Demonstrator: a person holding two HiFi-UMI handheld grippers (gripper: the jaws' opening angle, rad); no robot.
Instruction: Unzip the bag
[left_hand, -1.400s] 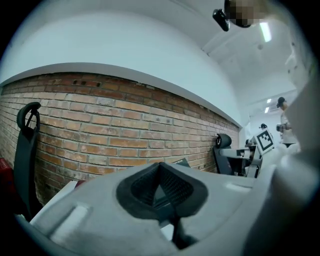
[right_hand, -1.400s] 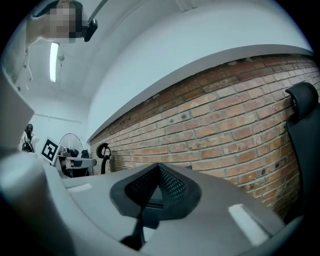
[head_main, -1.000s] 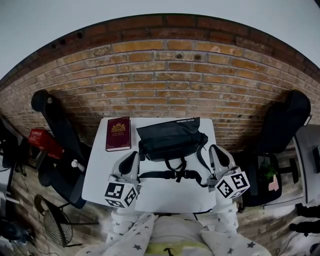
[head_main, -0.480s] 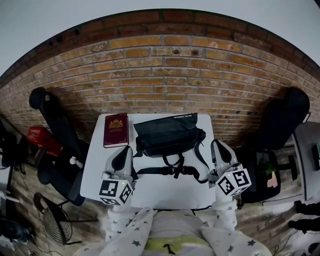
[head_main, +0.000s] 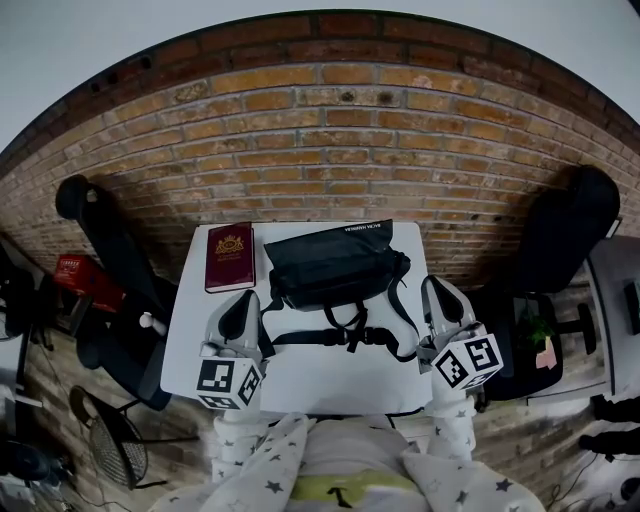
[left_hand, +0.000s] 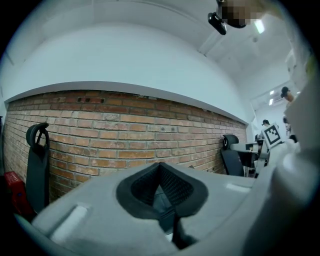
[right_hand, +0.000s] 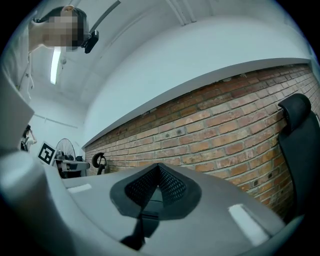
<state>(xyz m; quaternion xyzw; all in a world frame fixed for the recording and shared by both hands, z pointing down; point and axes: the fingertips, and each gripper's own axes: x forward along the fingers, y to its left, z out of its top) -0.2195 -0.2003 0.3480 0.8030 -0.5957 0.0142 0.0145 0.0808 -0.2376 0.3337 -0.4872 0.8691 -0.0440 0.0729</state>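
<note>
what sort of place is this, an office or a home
Most likely an office or studio: a small white table against a bare brick wall, black office chairs on both sides.

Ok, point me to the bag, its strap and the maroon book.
black bag (head_main: 335, 262), head view, middle of its front flap.
strap (head_main: 310, 339), head view, the level run below the bag.
maroon book (head_main: 230, 257), head view, centre of its cover.

Bag (head_main: 335, 265) zipper too small to see; print unreadable — book (head_main: 230, 257) too.
</note>
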